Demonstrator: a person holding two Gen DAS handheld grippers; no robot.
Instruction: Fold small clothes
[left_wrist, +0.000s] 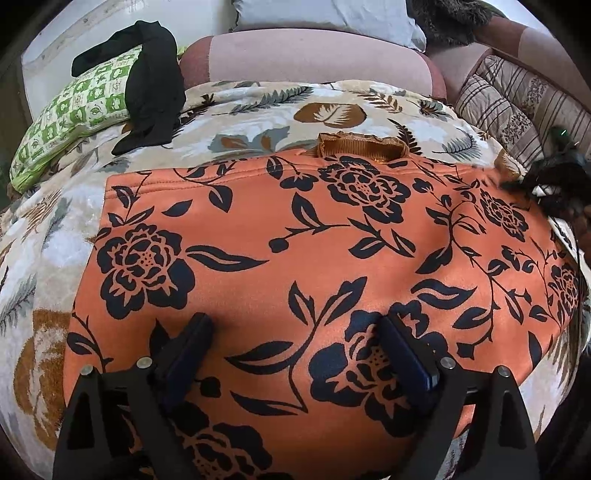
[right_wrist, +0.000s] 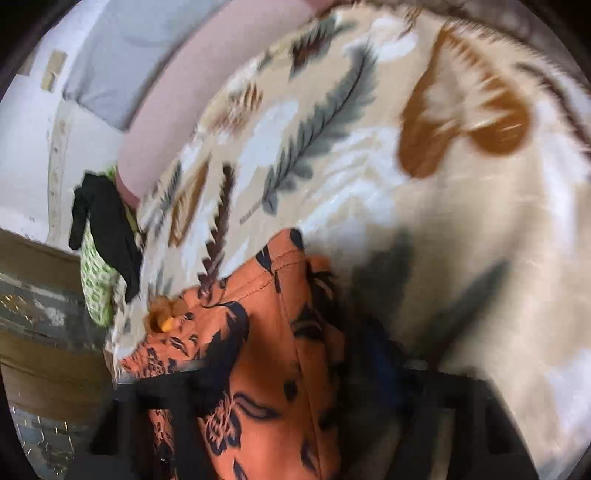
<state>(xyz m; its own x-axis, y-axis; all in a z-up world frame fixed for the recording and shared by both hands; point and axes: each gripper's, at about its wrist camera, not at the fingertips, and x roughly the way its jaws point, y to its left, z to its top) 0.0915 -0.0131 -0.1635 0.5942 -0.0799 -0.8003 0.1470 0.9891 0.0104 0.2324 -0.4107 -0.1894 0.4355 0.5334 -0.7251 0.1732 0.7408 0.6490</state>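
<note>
- Left gripper hovers spread over your orange floral garment, gripping nothing.
- Right gripper is blurred; can't tell its grip.
- Garment lies flat on the leaf-print blanket; folding looks barely begun.

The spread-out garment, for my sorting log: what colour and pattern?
Orange garment with a black floral print; clearest in the left wrist view.

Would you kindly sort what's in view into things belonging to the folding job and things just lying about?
Job: orange floral garment; left gripper, open above it; right gripper, blurred.

Lying about: black garment; green patterned pillow; leaf-print blanket; striped cushion.
</note>
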